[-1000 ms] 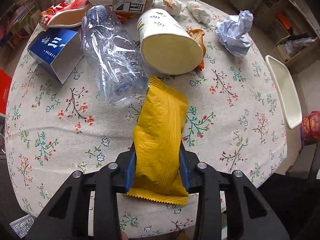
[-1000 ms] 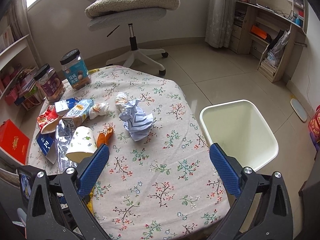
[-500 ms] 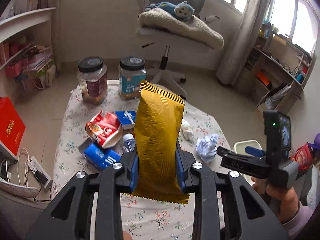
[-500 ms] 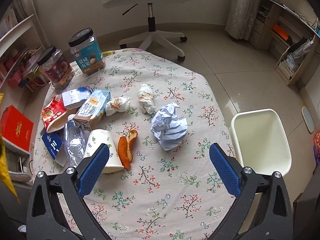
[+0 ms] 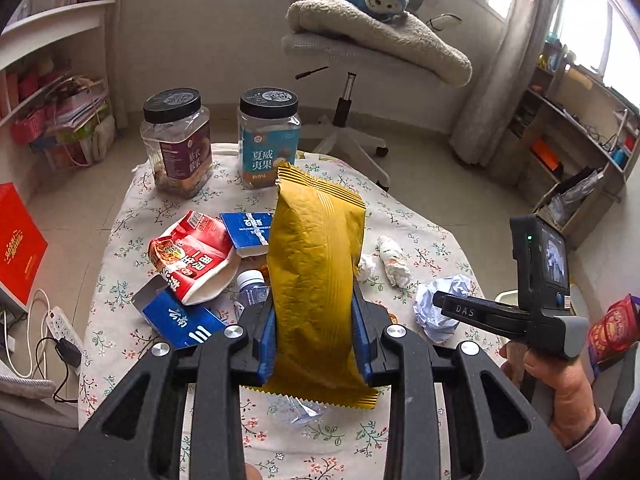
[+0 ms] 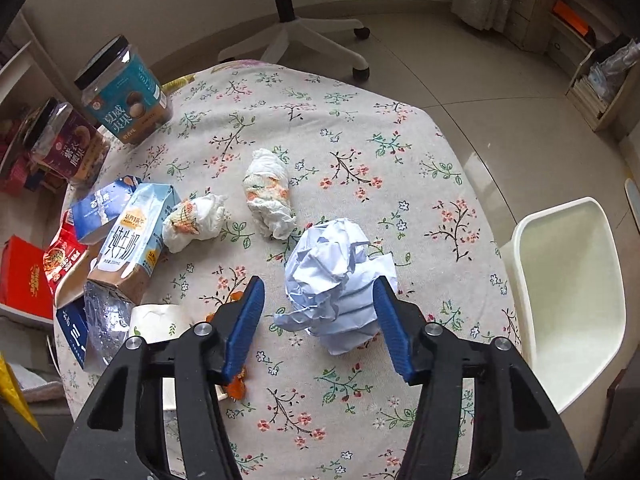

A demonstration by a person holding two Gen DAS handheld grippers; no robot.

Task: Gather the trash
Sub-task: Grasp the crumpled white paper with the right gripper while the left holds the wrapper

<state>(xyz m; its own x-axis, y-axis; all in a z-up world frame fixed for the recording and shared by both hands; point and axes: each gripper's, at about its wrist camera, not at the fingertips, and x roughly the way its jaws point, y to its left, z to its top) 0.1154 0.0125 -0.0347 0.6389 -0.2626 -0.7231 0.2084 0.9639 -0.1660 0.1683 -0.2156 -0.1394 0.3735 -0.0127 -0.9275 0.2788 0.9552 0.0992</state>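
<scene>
Yellow wrapper upright, lifted off the tablecloth; crumpled white paper ball lying near its edge

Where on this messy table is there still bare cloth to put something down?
The far end of the tablecloth, beyond the tissue wads and right of the jars, is bare. So is the strip between the crumpled paper and the white bin. The left side is crowded with cartons and wrappers.

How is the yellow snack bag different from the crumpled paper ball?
The yellow snack bag is flat and shiny gold; the crumpled paper ball is lumpy and pale white-blue. The bag is lifted up, pinched in the left hand-held gripper; the ball lies on the table, between the closing jaws of the right hand-held gripper. Both look like trash.
</scene>
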